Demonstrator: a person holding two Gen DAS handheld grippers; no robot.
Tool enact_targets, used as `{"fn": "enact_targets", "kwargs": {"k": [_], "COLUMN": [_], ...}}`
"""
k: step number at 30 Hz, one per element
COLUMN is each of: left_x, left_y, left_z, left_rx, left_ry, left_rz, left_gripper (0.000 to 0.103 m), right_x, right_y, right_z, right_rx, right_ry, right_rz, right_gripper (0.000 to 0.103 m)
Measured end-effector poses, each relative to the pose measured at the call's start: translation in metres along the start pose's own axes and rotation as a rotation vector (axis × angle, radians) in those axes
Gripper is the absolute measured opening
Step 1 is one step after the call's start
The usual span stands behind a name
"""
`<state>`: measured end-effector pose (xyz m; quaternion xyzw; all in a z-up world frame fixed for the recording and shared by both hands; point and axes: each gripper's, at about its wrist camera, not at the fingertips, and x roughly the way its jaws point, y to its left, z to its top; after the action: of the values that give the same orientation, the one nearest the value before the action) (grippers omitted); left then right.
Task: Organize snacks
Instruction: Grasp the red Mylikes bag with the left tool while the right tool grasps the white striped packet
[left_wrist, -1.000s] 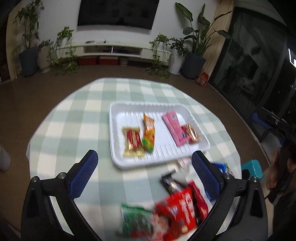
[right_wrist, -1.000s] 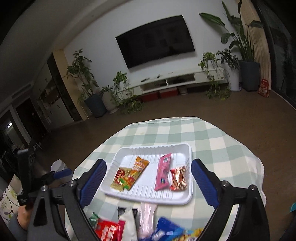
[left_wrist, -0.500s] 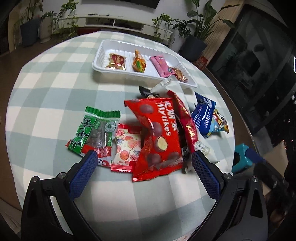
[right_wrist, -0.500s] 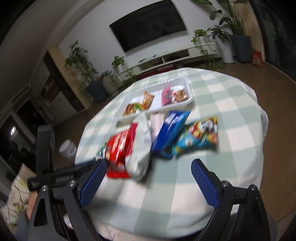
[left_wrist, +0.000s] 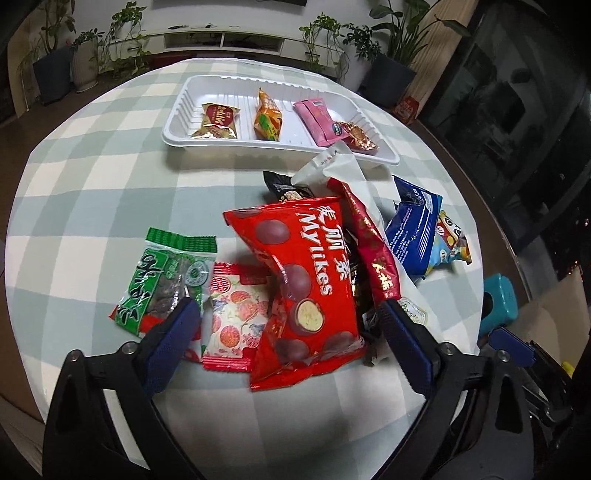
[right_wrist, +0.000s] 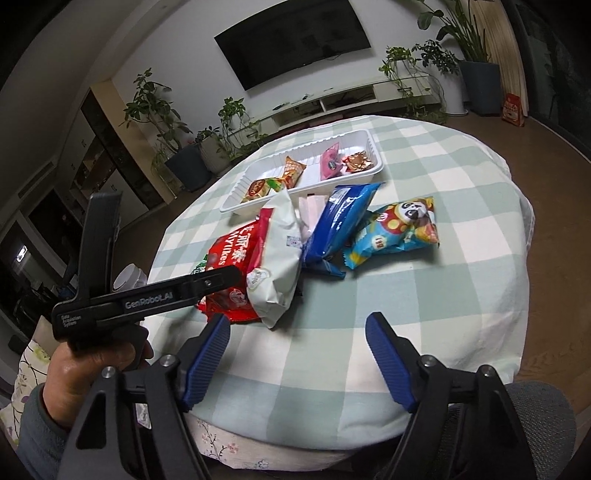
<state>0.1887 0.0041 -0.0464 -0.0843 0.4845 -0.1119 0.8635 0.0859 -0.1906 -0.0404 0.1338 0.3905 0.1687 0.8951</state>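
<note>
now the red mylikes bag (left_wrist: 306, 284) sits between the closing left claw's (left_wrist: 288, 314) jaws.

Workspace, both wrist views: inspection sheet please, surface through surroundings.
Surface: round table with green-checked cloth.
Job's things: white tray holding four small snacks; loose pile nearer the grippers, red Mylikes bag on top, green packet, blue packet, panda packet, white pouch.
Clutter: nothing seen.
Grippers: left gripper jaws closing, astride the Mylikes bag, pads not on it; right gripper jaws closing over bare cloth, nothing between.
Cables: nothing seen.
Surroundings: wall TV, potted plants, low white shelf.
</note>
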Motion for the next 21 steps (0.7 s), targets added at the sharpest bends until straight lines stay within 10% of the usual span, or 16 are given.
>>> {"fn": "enact_targets", "kwargs": {"k": [21], "left_x": [0.001], "left_y": [0.005], "left_z": [0.002], "left_rx": [0.022], "left_ry": [-0.023], "left_rz": [0.047], "left_gripper": [0.039], "right_x": [0.006], "right_y": [0.003], "right_z": [0.004], "right_rx": [-0.024], "right_ry": [0.021], "right_rz": [0.003], "right_gripper": [0.077]}}
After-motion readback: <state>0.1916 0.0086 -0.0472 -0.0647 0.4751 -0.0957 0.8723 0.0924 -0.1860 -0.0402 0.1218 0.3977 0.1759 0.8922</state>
